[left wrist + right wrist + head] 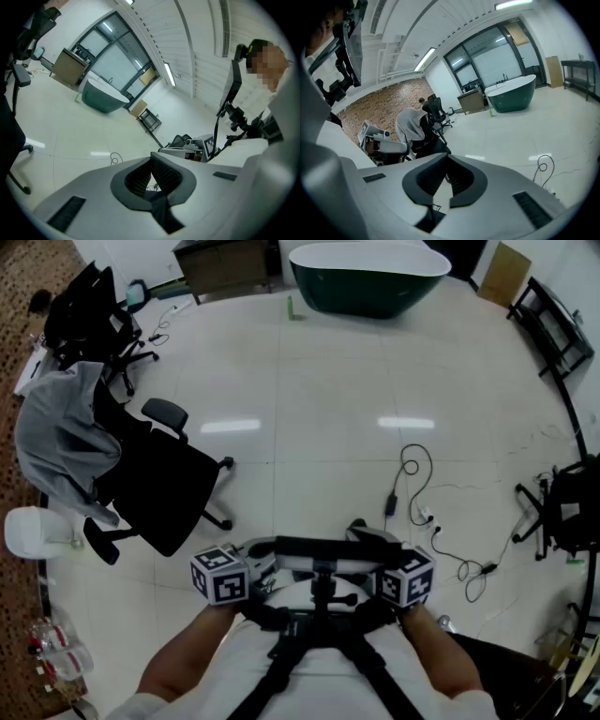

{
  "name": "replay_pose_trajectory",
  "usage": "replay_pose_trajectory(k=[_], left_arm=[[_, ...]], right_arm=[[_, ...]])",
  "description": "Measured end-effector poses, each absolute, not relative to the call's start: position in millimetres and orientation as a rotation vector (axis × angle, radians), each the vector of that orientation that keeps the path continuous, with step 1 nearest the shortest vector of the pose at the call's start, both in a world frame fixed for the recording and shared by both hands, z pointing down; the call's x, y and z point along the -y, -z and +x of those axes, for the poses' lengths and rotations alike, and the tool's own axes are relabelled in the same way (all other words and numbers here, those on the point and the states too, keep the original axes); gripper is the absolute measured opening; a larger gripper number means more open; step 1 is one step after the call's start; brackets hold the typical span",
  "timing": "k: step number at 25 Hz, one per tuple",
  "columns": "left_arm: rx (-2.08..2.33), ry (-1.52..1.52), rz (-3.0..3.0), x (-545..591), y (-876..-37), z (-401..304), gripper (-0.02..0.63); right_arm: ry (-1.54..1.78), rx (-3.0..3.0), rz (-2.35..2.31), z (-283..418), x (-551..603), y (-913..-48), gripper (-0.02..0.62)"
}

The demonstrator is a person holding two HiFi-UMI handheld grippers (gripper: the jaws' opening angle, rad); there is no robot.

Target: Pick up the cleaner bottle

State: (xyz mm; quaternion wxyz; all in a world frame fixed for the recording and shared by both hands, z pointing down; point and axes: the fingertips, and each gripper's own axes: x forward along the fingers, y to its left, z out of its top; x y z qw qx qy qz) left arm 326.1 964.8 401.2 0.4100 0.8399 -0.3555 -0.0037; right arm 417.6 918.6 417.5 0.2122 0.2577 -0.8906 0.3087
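Your left gripper (153, 173) and right gripper (447, 176) are both closed on nothing, held together at your chest. The small green thing (291, 307) standing beside the dark green bathtub (367, 276), well away, is probably the cleaner bottle. On the way there, the loose cable (412, 484) on the glossy white tile floor (328, 399) could trip you. The office chair (159, 484) crowds your left.

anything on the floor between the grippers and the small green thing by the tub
Nothing visible: bare white floor lies between the left gripper, the right gripper and the small green object beside the dark green bathtub.
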Motion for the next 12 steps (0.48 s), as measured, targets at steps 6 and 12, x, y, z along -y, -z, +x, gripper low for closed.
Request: replay_pose_trajectory(k=[6, 12], left_arm=[[0.896, -0.012, 2.112, -963.6, -402.2, 325.6, 0.000], [0.890, -0.017, 2.101, -967.6, -406.9, 328.4, 0.000]], right_arm=[[-0.889, 2.509, 0.642, 409.7, -924.4, -418.5, 0.008], [-0.935, 2.444, 0.612, 414.8, -936.8, -441.3, 0.008]])
